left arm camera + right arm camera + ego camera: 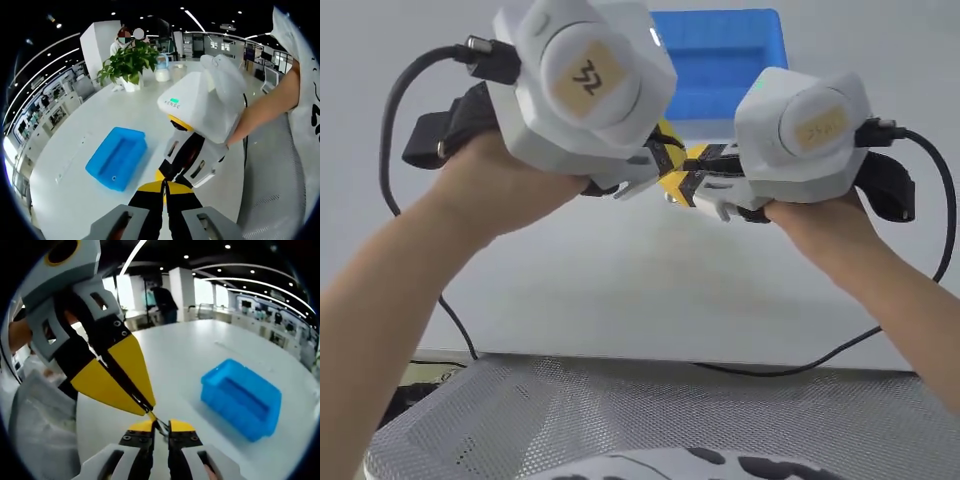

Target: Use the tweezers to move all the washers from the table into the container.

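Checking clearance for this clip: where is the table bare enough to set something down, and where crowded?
Bare table runs from under the grippers to the near edge, and on past the left side of the blue container. It is crowded where the left gripper and right gripper meet tip to tip, in front of the container.

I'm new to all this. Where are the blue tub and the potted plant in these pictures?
Blue tub (117, 156), left gripper view: on its bare inside floor.
Potted plant (127, 62), left gripper view: on its green leaves.
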`<state>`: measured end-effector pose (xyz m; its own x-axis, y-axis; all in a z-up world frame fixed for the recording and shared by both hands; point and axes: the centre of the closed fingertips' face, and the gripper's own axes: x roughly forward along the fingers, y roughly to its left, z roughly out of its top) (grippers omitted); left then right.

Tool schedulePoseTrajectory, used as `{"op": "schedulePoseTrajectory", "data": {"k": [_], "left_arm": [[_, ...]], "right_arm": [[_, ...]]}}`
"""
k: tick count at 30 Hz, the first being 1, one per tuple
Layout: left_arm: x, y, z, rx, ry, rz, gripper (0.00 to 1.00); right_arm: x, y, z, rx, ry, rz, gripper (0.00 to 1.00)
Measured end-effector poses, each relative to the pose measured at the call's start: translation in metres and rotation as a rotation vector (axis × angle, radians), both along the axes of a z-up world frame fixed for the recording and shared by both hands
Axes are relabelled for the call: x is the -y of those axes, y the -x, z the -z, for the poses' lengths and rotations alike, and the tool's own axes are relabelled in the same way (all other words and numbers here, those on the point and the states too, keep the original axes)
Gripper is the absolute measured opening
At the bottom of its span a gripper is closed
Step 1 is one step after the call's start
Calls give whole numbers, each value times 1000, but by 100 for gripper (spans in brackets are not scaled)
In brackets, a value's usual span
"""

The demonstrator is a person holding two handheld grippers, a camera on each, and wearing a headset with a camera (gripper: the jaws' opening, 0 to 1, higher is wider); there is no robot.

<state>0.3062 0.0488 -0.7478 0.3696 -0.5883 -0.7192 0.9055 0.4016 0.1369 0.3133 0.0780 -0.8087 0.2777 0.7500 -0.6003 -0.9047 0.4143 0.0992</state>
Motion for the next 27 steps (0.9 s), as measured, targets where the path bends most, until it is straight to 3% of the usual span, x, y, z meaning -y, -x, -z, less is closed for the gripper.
{"op": "schedulePoseTrajectory", "data": {"k": [5, 27], "left_arm": [[0, 0, -5, 19, -15, 25, 0], [0, -15, -42, 96, 11, 36, 0]], "right_arm": [[-1, -1, -7, 16, 1, -9, 5], [-6, -19, -44, 85, -14, -27, 4]]}}
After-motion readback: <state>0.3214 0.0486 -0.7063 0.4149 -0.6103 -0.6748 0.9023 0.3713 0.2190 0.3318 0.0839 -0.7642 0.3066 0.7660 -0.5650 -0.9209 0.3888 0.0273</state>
